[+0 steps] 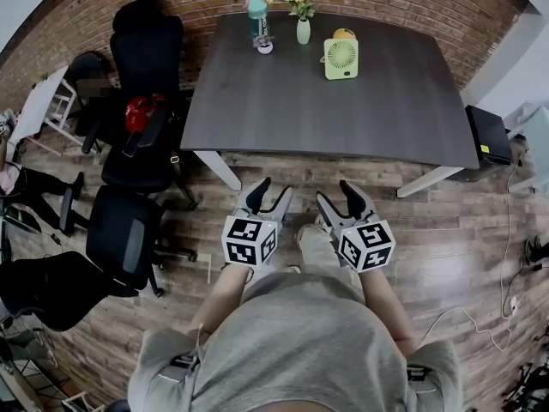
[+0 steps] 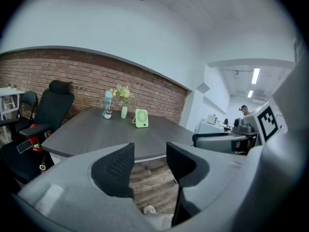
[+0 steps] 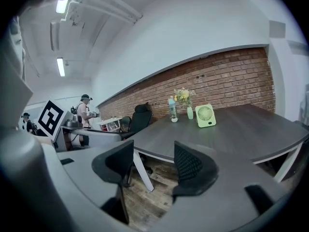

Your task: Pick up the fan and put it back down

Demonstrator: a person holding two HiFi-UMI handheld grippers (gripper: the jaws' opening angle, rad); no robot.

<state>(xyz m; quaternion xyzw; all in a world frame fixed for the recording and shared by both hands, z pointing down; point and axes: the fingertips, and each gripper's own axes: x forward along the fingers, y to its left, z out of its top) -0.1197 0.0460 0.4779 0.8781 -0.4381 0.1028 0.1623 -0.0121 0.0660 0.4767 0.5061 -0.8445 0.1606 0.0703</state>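
Head view has the green desk fan (image 1: 340, 58) standing upright at the far end of the dark table (image 1: 343, 118), roughly 12 o'clock from the grippers and at about 4 o'clock from the flower vase (image 1: 303, 31). Both grippers hang side by side short of the table's near edge, well apart from the fan, so I'd say this is just the approach. Left gripper (image 1: 269, 194) and right gripper (image 1: 336, 194) both have their jaws spread fairly wide with nothing between them, probably ready for the fan's sides.
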